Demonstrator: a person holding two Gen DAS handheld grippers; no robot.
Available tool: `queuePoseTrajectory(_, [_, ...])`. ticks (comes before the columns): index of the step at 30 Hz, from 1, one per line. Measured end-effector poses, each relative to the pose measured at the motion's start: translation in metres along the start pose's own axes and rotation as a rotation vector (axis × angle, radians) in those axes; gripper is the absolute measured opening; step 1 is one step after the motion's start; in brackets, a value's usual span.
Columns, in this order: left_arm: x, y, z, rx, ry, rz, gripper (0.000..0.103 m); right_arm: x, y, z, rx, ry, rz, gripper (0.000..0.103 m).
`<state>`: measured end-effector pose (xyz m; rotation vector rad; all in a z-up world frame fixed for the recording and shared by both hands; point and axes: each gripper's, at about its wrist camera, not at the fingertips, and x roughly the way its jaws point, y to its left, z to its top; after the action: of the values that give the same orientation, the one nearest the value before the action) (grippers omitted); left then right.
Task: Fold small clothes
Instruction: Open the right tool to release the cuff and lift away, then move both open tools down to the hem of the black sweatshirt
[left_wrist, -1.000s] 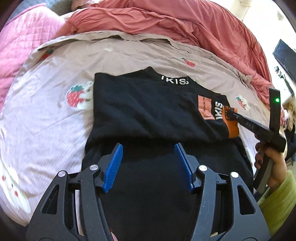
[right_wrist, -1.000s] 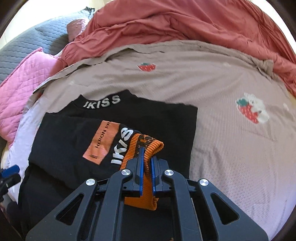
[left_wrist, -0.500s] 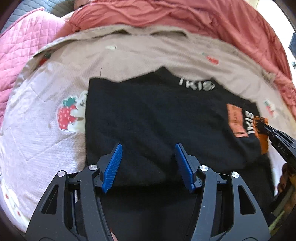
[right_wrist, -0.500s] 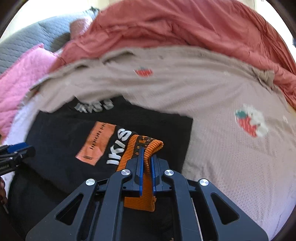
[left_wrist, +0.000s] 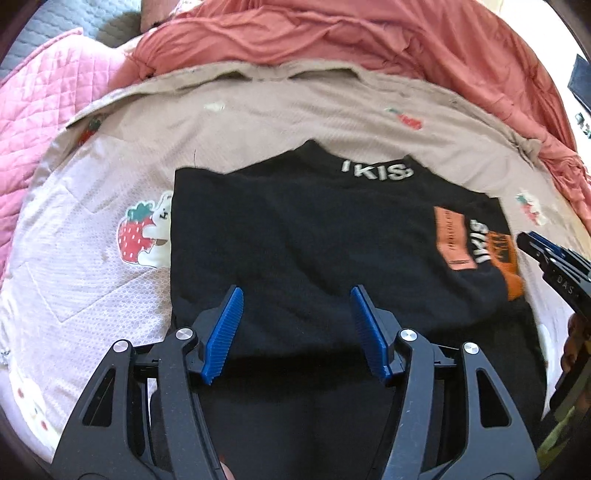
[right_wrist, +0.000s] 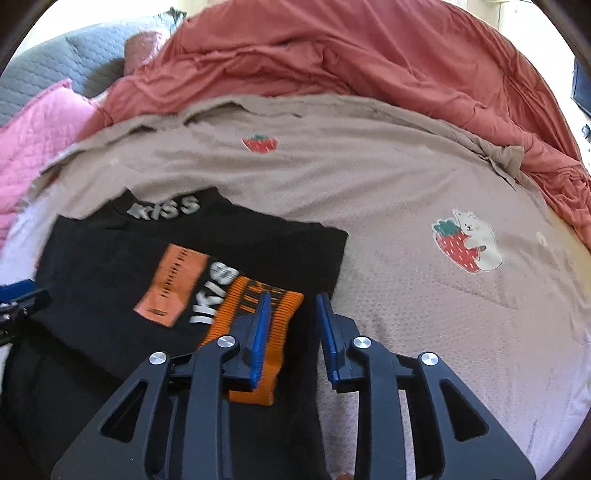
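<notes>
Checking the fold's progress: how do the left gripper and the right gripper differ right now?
The left gripper stands wider open than the right gripper, whose jaws have just been opening. The left hovers over the black sweater's plain middle; the right sits at its orange cuff, with one pad against it. Both have blue pads and grip nothing.

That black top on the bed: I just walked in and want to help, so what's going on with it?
A person with a gripper in each hand is folding the black top on the strawberry-print bedspread. Its sleeve lies folded across the body. The right gripper has just been opening, and the orange cuff lies loose by its fingers. The left gripper hovers open over the lower part.
</notes>
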<state>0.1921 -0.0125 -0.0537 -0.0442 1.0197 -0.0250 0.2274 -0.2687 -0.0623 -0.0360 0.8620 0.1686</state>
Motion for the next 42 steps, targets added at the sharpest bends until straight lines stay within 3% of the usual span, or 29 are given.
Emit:
queuePoseTrajectory(8, [0.006,-0.007,-0.009,0.016,0.025,0.020,0.056,-0.005,0.040,-0.009,-0.066,0.025,0.164,0.027])
queuePoseTrajectory(13, [0.022,0.002,-0.015,-0.004,0.070,0.025,0.056,0.012,0.050,-0.017,-0.097,0.102,0.168,0.027])
queuePoseTrajectory(15, [0.023,0.004,-0.016,-0.011,0.069,0.021,0.056,0.023,0.046,-0.019,-0.079,0.157,0.141,0.032])
queuePoseTrajectory(17, [0.023,0.004,-0.017,-0.010,0.070,0.023,0.056,0.027,0.038,-0.019,-0.036,0.173,0.168,0.032])
queuePoseTrajectory(33, [0.014,0.002,-0.020,-0.023,0.075,0.033,0.061,0.029,0.032,-0.019,0.000,0.189,0.196,0.034])
queuePoseTrajectory(42, [0.003,0.004,-0.021,-0.062,0.075,0.040,0.069,0.022,0.028,-0.017,0.026,0.178,0.210,0.046])
